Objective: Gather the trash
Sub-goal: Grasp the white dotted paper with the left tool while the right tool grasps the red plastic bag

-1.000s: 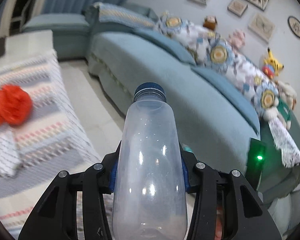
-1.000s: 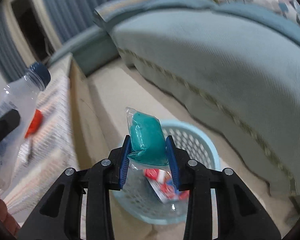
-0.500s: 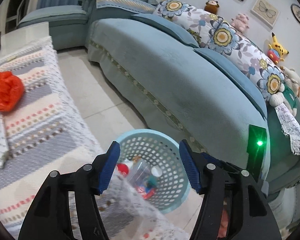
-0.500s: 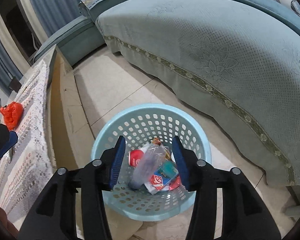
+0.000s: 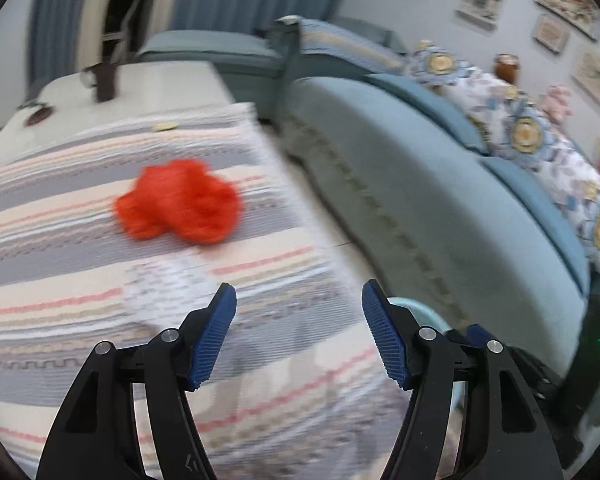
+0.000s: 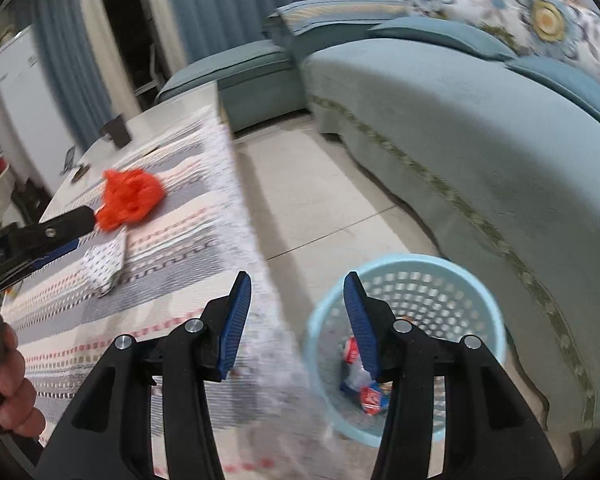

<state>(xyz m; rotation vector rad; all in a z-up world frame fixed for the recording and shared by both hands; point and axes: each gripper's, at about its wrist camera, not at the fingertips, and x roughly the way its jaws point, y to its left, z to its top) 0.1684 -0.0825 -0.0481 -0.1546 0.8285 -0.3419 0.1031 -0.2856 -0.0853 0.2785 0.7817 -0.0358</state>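
Both the left gripper (image 5: 298, 300) and right gripper (image 6: 297, 288) gape empty, bottle and packet now in the basket (image 6: 452, 264); the red bag (image 5: 180, 204) mid-table is next.

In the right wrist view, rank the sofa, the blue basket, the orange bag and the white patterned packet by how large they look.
1. sofa
2. blue basket
3. orange bag
4. white patterned packet, looking close to the bag in size; motion blur leaves that pair unsure.

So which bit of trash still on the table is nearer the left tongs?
The white patterned wrapper, just ahead of the left tongs. The crumpled orange bag lies farther back on the striped cloth.
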